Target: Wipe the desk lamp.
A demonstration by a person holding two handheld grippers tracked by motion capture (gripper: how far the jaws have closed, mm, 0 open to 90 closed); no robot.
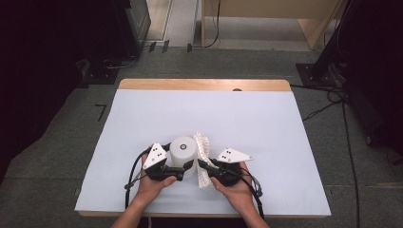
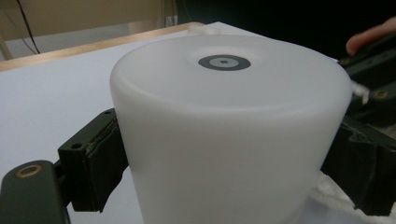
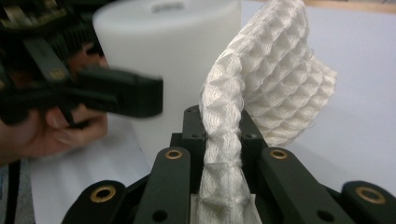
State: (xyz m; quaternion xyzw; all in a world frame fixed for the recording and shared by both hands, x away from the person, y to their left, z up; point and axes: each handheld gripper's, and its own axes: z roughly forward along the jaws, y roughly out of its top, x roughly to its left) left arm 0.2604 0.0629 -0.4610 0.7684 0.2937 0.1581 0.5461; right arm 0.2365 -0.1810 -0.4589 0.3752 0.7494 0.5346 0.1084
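A white cylinder [image 1: 183, 151] with a small dark ring on its top stands on the white table sheet [image 1: 142, 118] near the front. My left gripper [image 1: 186, 167] is shut on the cylinder [image 2: 229, 130], one black pad on each side of it. A white waffle-weave cloth [image 1: 203, 156] rises just right of the cylinder. My right gripper [image 1: 205, 166] is shut on the cloth [image 3: 275, 79], which stands pinched between its jaws and fans out above them. The cylinder [image 3: 182, 51] sits just behind the cloth in the right gripper view.
The table's wooden back edge [image 1: 204, 84] shows beyond the sheet. Cables [image 1: 332, 102] trail over the grey floor at the right, and dark stands flank the table. The person's left hand [image 3: 51, 130] holds the left gripper close by.
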